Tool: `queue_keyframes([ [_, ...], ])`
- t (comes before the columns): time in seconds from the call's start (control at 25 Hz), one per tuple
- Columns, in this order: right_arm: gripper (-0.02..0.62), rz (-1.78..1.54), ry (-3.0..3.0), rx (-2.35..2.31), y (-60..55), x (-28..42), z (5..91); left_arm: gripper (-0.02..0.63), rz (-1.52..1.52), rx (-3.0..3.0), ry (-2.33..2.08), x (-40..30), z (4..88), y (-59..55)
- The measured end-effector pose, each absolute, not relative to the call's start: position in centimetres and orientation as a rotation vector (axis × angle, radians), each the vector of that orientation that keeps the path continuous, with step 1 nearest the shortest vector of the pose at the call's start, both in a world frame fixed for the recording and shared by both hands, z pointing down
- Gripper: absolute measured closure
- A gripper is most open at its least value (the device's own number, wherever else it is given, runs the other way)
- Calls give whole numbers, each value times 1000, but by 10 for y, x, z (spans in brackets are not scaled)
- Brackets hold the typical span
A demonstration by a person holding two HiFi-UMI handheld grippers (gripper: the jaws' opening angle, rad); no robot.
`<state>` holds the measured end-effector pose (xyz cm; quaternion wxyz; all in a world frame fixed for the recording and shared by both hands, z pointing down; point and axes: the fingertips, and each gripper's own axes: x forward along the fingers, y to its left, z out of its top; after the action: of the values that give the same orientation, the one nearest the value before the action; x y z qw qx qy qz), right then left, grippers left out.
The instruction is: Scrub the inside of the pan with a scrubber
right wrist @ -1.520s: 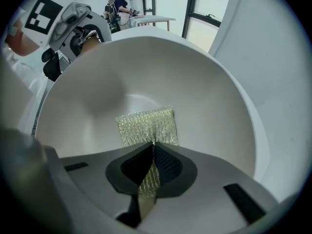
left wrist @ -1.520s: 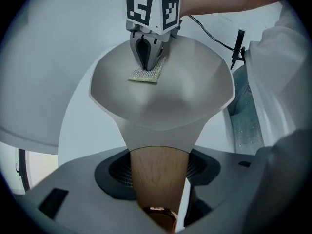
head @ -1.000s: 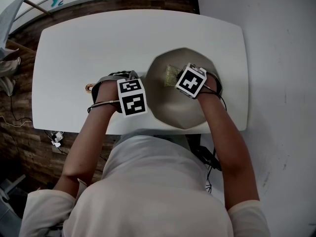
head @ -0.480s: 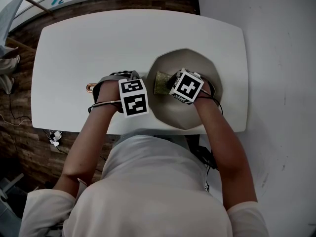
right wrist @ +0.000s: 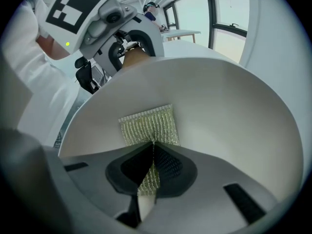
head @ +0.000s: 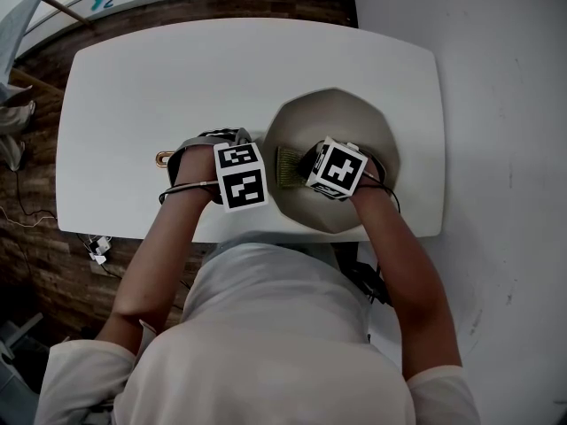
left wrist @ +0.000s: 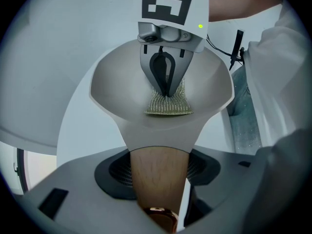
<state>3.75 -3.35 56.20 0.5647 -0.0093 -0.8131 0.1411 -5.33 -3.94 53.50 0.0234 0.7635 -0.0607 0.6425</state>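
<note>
A beige pan point(head: 341, 118) sits on the white table point(head: 142, 87), its wooden handle point(left wrist: 158, 179) pointing left. My left gripper point(left wrist: 158, 199) is shut on that handle, whose brass end ring point(head: 163, 157) sticks out on the left in the head view. My right gripper point(right wrist: 148, 167) is inside the pan, shut on a yellow-green mesh scrubber point(right wrist: 148, 126). The scrubber point(head: 287, 166) lies pressed against the pan's inner wall on the left side, close to the handle. In the left gripper view the scrubber point(left wrist: 168, 104) spreads flat on the pan floor under the right jaws.
The table's near edge runs just below the pan. Brick-patterned floor point(head: 35, 237) lies to the left and cables point(head: 99, 248) hang by the table's lower left corner. A pale floor point(head: 505, 149) is on the right.
My right gripper has dragged the scrubber from the middle of the pan toward its left, near side. The left gripper and the pan have stayed put.
</note>
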Motion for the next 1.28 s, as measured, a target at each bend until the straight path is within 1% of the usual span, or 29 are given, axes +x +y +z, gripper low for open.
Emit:
queue_keyframes([
  [0.56,569,330,-1814,-72,-7,78,562,337,1994,2362,-168,-51,535,-40],
  [0.88,569,363,-1777,-17,-19,106,563,337,1997,2361,-167,-52,535,-39],
  [1.28,569,365,-1782,74,-43,113,563,336,2021,2348,-161,-52,535,-39],
])
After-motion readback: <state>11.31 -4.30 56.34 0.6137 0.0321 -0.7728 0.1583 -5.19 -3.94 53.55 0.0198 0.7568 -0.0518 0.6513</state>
